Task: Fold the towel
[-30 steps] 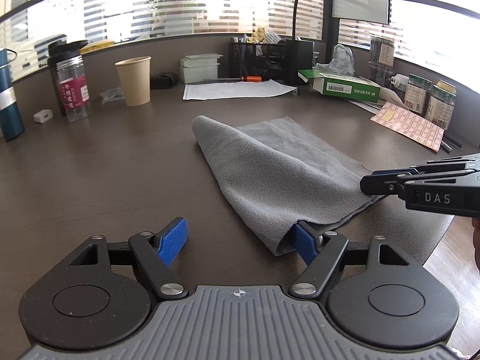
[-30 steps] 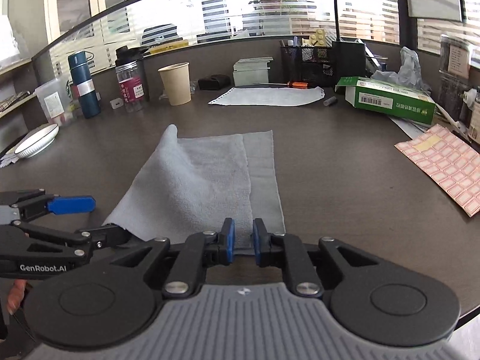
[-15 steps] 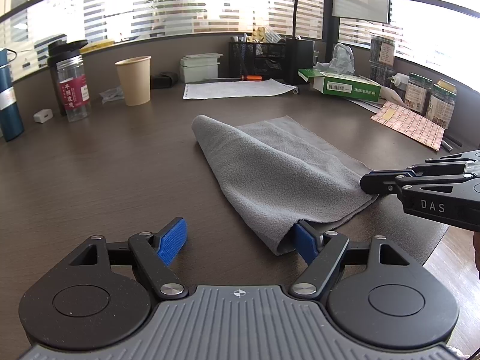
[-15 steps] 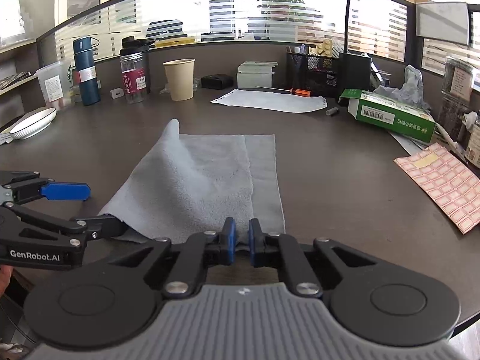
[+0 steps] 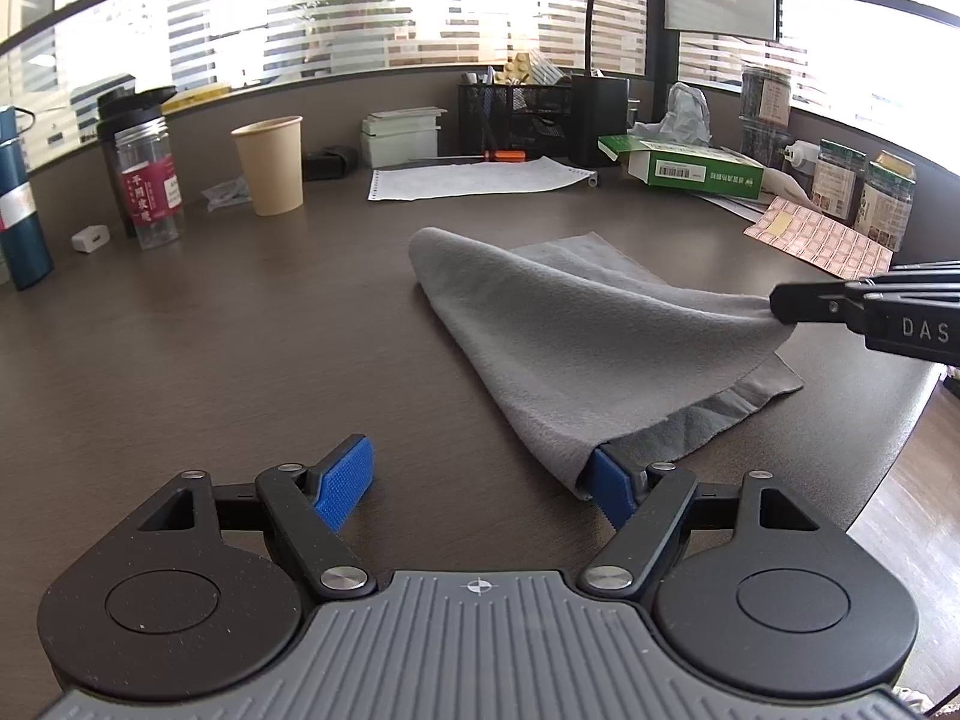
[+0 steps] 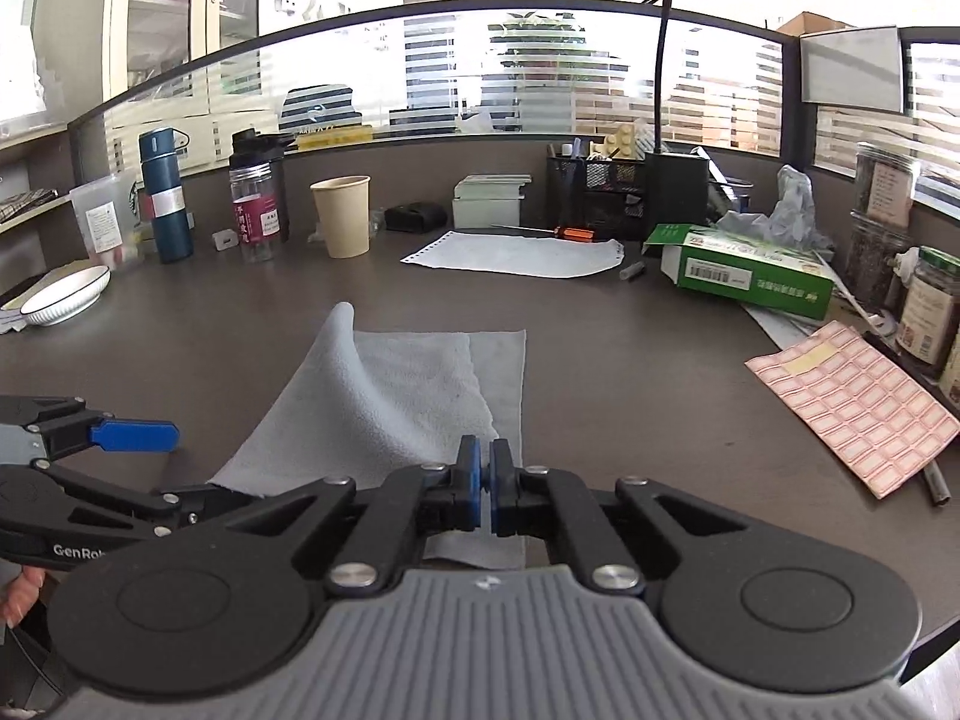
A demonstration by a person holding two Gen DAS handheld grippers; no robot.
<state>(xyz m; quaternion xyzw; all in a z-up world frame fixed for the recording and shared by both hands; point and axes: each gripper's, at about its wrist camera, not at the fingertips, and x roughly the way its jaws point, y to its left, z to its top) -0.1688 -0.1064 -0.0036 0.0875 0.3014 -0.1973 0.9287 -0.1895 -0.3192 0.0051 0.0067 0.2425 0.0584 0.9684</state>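
Observation:
A grey towel [image 5: 576,324] lies on the dark desk, partly folded over itself; it also shows in the right wrist view [image 6: 384,396]. My right gripper [image 6: 483,480] is shut on the towel's near corner and holds it lifted above the desk; it shows from the side in the left wrist view [image 5: 780,303]. My left gripper [image 5: 480,483] is open, low at the desk, with its right pad [image 5: 609,483] tucked under the towel's near left corner. In the right wrist view the left gripper [image 6: 144,462] sits at the towel's left edge.
A paper cup [image 5: 270,165], a clear jar [image 5: 147,192], a blue flask [image 6: 165,204] and a white bowl [image 6: 63,303] stand at the back left. A paper sheet [image 6: 516,252], a green box [image 6: 744,276] and a pink checked sheet [image 6: 852,402] lie right. The desk edge is near.
My right gripper has risen with the towel corner, pulling the upper layer up off the desk. The left gripper has stayed open in place.

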